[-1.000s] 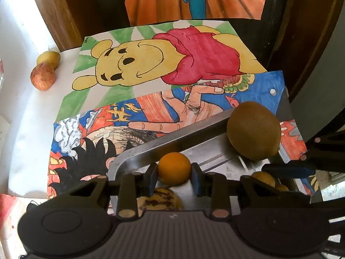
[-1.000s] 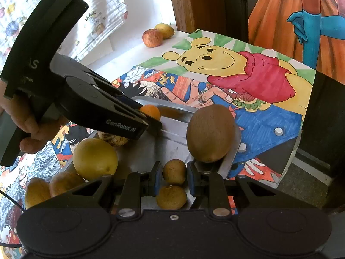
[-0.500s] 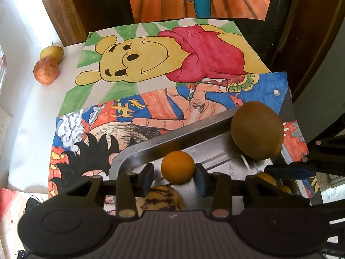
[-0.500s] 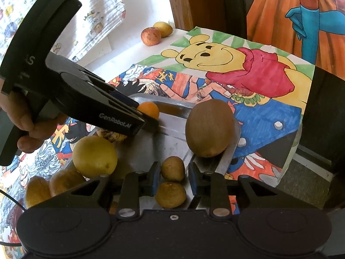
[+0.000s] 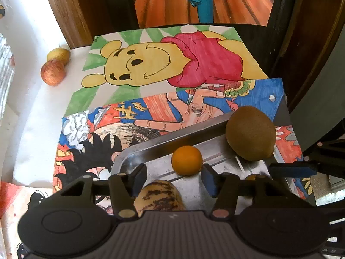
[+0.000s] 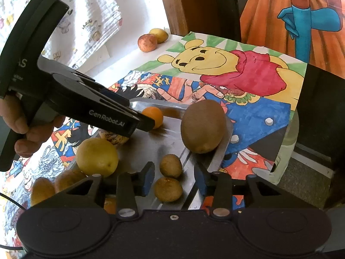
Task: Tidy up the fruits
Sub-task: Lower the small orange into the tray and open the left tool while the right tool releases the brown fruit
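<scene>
A metal tray (image 5: 151, 151) (image 6: 168, 138) holds several fruits. A small orange (image 5: 187, 160) (image 6: 153, 116) lies at its far wall. A large brown kiwi-like fruit (image 5: 250, 132) (image 6: 202, 126) leans on the right rim. My left gripper (image 5: 173, 178) is open, just behind the orange, above a striped fruit (image 5: 159, 196). My right gripper (image 6: 173, 178) is open around two small brown fruits (image 6: 170, 165) (image 6: 168, 189) without gripping them. A yellow citrus (image 6: 97, 157) lies at the tray's left.
A red apple (image 5: 52, 72) (image 6: 147, 42) and a yellow fruit (image 5: 58, 54) (image 6: 159, 35) sit on the white surface at the far left corner. Coloured drawings (image 5: 172, 64) cover the table. The table edge drops off on the right.
Both grippers have opened wider and drawn back slightly; the orange and the small brown fruit now lie free of the fingers.
</scene>
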`<control>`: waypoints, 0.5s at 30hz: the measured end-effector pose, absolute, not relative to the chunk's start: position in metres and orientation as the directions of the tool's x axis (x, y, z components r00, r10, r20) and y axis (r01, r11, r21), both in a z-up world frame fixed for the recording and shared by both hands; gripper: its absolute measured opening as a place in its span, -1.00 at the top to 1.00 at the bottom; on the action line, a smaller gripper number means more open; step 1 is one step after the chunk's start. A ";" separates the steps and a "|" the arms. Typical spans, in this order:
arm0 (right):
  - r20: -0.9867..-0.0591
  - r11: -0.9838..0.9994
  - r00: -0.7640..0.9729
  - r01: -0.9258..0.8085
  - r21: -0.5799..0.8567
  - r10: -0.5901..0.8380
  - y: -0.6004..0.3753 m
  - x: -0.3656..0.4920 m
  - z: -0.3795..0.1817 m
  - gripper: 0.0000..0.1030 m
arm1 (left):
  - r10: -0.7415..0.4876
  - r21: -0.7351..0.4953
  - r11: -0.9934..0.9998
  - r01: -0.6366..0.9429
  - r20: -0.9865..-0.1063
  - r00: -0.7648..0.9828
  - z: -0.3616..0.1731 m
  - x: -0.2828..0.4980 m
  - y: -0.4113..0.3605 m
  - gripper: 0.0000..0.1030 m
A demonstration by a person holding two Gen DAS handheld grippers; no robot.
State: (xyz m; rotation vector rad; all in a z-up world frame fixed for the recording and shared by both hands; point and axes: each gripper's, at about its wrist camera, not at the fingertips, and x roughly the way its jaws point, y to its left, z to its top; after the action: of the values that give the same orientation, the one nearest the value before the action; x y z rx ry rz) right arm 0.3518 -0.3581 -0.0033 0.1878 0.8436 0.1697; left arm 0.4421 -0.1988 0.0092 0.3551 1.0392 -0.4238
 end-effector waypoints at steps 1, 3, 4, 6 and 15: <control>-0.721 0.969 0.655 -0.075 0.234 0.225 -0.358 0.350 -0.003 0.14 | -0.168 0.085 0.865 0.495 -0.880 0.445 0.011 0.441 -0.199 -0.22; -0.716 0.969 0.660 -0.079 0.235 0.227 -0.358 0.347 -0.001 0.09 | -0.169 0.087 0.867 0.492 -0.876 0.453 0.013 0.439 -0.199 -0.30; -0.712 0.968 0.664 -0.080 0.236 0.229 -0.357 0.346 0.000 0.05 | -0.168 0.088 0.867 0.490 -0.875 0.455 0.014 0.439 -0.199 -0.33; -0.707 0.968 0.669 -0.081 0.239 0.230 -0.357 0.343 0.001 -0.04 | -0.165 0.094 0.868 0.487 -0.872 0.462 0.017 0.436 -0.200 -0.40; -0.693 0.963 0.681 -0.072 0.259 0.237 -0.358 0.329 0.007 -0.22 | -0.142 0.115 0.884 0.452 -0.857 0.496 0.029 0.422 -0.196 -0.72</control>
State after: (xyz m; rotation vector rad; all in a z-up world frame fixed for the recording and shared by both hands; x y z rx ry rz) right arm 0.3291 -0.3577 0.0070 0.2186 0.8043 0.1752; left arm 0.4217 -0.1961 0.0294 0.3475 0.9914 -0.3689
